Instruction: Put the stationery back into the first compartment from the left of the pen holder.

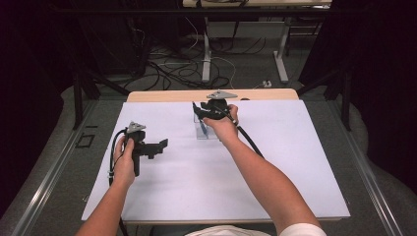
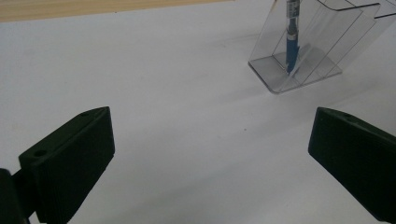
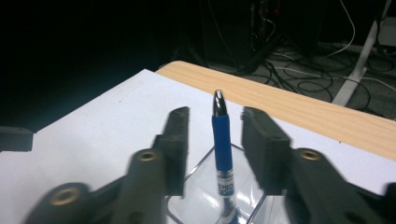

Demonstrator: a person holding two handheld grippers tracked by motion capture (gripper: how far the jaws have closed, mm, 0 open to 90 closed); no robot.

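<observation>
A blue pen (image 3: 222, 140) with a silver tip stands upright in a clear plastic holder (image 2: 322, 56) at the back middle of the white sheet (image 1: 196, 187). My right gripper (image 3: 215, 114) hangs over the holder (image 1: 204, 132), open. Its jaws stand on either side of the pen's top, with a gap on both sides and no pad touching it. My left gripper (image 1: 160, 147) is held low over the sheet at the left. Its jaws are wide open, nothing lies between them, and they point toward the holder and the pen (image 2: 291, 42).
The wooden table edge (image 1: 172, 95) runs behind the sheet. Beyond it the floor holds cables (image 1: 167, 69) and white desk legs (image 1: 281, 59). Dark frame posts stand at both sides. The right gripper's cable (image 1: 251, 140) trails along the forearm.
</observation>
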